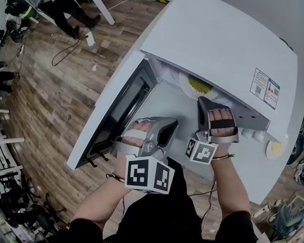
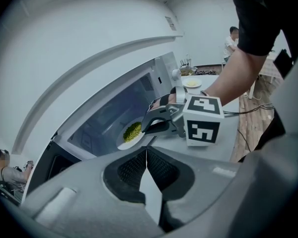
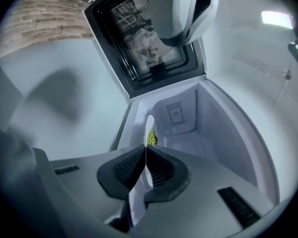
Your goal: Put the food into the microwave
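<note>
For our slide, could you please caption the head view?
Right gripper holds a round white plate of green food at the mouth of the open white microwave; shut left gripper hovers alongside.

Microwave (image 1: 218,39) white; door (image 1: 122,105) window black with fine dotted mesh. Plate (image 2: 122,143) white, food (image 2: 132,131) yellow-green (speckled, grainy). Left gripper (image 2: 146,152) and right gripper (image 3: 145,155) grey, pads (image 2: 131,167) black and ribbed. Marker cube (image 1: 148,174) white with black square patterns. Head view: floor (image 1: 55,95) at 9 o'clock brown wood planks; sticker (image 1: 266,89) at 3 o'clock white and blue.
</note>
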`<state>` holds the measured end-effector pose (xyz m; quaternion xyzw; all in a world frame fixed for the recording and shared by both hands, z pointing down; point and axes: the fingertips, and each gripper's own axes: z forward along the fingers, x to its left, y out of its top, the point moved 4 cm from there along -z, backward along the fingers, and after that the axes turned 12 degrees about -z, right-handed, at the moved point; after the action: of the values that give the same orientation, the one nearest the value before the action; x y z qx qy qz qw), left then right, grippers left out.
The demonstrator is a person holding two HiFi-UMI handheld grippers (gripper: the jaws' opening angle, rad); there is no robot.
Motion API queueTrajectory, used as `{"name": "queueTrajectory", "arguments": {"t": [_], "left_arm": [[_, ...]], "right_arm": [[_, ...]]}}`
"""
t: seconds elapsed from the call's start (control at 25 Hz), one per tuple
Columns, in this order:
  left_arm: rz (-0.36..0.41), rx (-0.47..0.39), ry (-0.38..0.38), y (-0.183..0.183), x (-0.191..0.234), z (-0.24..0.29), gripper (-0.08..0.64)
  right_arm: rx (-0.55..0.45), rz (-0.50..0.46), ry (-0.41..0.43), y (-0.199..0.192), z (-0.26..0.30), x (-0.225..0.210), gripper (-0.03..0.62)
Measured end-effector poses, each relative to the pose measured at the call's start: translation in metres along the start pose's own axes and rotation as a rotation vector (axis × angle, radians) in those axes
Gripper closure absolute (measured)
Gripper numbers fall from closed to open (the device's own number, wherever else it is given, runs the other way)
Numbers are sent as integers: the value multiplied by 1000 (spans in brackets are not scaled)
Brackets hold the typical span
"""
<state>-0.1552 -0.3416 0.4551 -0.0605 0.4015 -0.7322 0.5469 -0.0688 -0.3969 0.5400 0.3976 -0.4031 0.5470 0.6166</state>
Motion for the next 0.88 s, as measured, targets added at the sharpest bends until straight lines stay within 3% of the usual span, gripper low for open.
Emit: {"name": "queueTrajectory", "arguments": {"t": [0.56, 0.88], "left_arm": [[-34, 23, -54, 7, -9, -19, 551], [-70, 57, -92, -7, -32, -51, 551]], "right_arm": [[43, 155, 243, -6, 41, -9, 549], [-1, 476, 423, -14, 50, -19, 497]]}}
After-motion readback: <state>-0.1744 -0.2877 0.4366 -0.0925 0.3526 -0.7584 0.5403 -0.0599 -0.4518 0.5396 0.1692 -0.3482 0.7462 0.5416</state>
